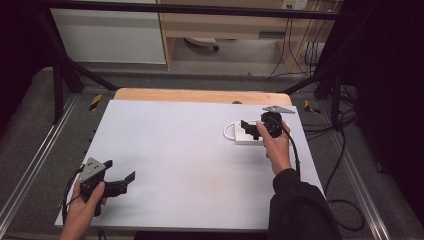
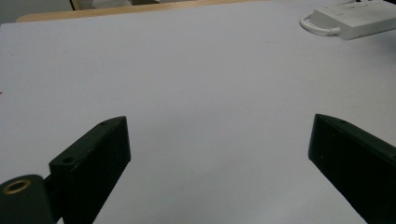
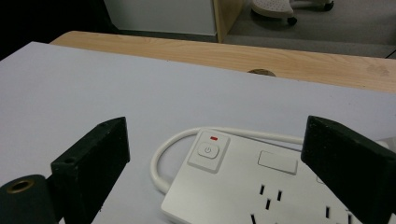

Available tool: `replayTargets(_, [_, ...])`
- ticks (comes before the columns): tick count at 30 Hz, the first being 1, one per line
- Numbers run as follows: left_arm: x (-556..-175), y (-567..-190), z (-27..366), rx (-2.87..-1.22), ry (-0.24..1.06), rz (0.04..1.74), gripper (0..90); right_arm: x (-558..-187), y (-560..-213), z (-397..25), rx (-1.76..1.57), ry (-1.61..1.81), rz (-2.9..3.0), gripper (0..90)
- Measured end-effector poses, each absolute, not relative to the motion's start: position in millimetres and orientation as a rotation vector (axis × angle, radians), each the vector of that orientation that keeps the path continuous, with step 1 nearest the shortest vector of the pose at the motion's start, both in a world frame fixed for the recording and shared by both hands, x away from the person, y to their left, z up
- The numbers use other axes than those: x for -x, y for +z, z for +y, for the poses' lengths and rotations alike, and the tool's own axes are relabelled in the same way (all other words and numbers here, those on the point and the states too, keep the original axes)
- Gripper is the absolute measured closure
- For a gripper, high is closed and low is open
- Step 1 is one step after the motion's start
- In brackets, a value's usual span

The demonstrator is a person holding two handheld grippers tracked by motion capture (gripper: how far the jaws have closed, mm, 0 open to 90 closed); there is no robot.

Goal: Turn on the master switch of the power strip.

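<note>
White matte sheeting covers most of the wooden table [image 1: 200,150], leaving a strip of pale wood bare along the far edge. Wide open room spreads across the sheet's left and middle. One white plastic power strip [image 3: 261,186], flat and rectangular, lies near the far right corner, its white cord [image 3: 161,158] looping out at one end. It carries one square power button [image 3: 208,150] with a small red mark above it. Two black tools are in use. The right tool [image 1: 252,128] hovers just over the strip, jaws spread wide. The left tool [image 1: 122,181] sits at the near left edge, well apart from the strip, jaws also spread, gripping nothing.
</note>
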State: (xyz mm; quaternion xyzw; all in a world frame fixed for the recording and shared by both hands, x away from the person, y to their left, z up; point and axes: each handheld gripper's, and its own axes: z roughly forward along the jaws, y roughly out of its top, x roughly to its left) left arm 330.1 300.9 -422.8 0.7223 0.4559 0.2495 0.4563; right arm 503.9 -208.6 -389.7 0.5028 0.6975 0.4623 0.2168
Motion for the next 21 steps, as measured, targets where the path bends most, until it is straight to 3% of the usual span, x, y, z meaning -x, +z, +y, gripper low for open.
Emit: replayTargets(21, [-330,-421,301,-1.762,0.613,1.118,5.8,-467,-372,-220,-1.3,1.373,1.936,7.7])
